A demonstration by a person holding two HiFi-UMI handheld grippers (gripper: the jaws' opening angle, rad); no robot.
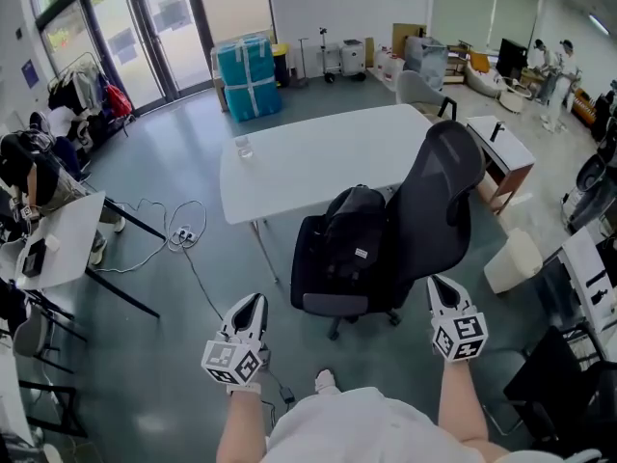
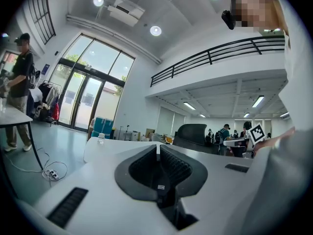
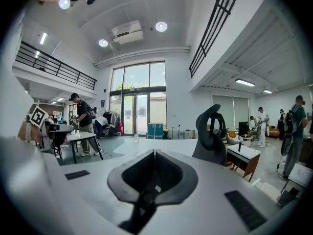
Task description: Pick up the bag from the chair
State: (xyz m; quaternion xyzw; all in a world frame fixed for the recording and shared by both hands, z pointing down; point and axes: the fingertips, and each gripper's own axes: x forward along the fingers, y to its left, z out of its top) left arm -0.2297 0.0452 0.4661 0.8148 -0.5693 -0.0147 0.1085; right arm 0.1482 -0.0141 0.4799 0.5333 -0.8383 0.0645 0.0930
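Both tongs are out in front, low and level, either side of the person's body. The left tongs [image 1: 253, 300] are closed tight, the ribbed pads meeting along one thin seam with nothing between them [image 2: 157, 149]. Same story on the right tongs [image 1: 436, 284]: jaws together and empty [image 3: 154, 153].

And there's the target: a black backpack [image 1: 352, 230] sits on the seat of the black office chair [image 1: 439, 201], upright and leaning on the backrest. The chair stands at the near edge of the white bench [image 1: 318, 157], ahead of the tongs and between them, and neither one is touching the backpack. A small clear bottle [image 1: 243, 147] stands at the bench's far-left corner.

On the grey floor [image 1: 174, 355] to the left lies a power strip [image 1: 181, 232] with its cable trailing. Far back, a teal wrapped stack [image 1: 249, 75] stands by the glass doors.
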